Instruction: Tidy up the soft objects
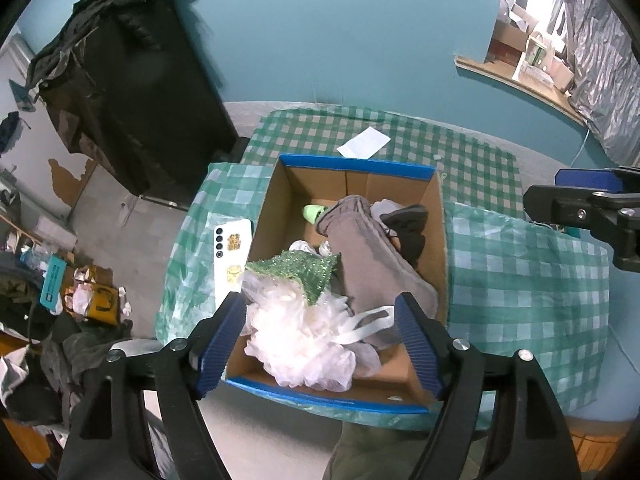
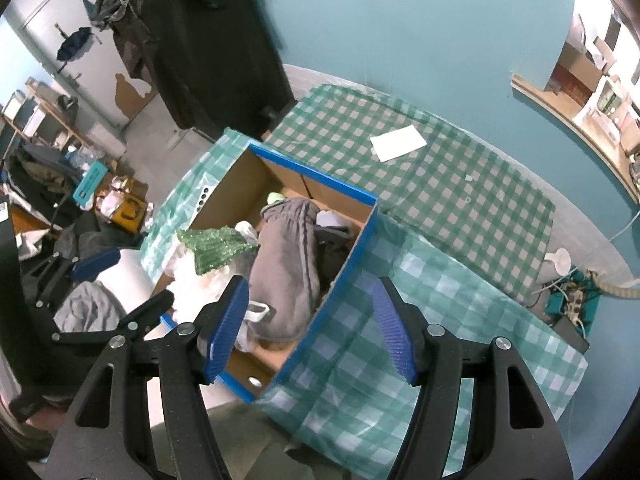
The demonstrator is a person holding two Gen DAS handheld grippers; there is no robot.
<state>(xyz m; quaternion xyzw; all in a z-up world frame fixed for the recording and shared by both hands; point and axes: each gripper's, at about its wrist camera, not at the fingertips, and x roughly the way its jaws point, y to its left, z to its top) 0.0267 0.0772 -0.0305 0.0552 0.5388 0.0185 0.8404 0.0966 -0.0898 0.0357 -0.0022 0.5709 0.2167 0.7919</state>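
Teal walls (image 1: 340, 32) close off the far side of the room, and the floor at the left is crowded with clothes, bags and a yellow box (image 1: 102, 300). Beside that clutter a tall black cabinet (image 1: 132, 92) stands with dark garments draped over its top. Next comes the tabletop, spread with a green-and-white checked cloth (image 1: 520, 280) that hangs over its near edge. On the cloth along the left edge lies a white phone (image 1: 230, 258), camera lenses up, just beside a cardboard box (image 1: 438, 236) with a blue rim. The box sits near the tabletop's near edge and holds the soft things: a white mesh sponge (image 1: 296, 336) at the near left, a glittery green cloth (image 1: 304, 274) resting on top of it, a grey garment (image 1: 368, 256) running from the near side towards the far wall of the box, a dark item (image 1: 406, 228) against its right wall, and a small bright green piece (image 1: 314, 212) at the far end. The left tongs (image 1: 320, 344) hover over the near part of the box with their blue pads apart, gripping nothing. A white paper (image 1: 364, 142) lies on the cloth near the far edge. The right tongs (image 2: 310, 328) hang above the box's right wall, pads apart and empty. At the far right a wall opening with a wooden ledge (image 2: 568, 120) shows boxes beyond, and a power strip (image 2: 574, 300) with cables lies at the tabletop's right edge.
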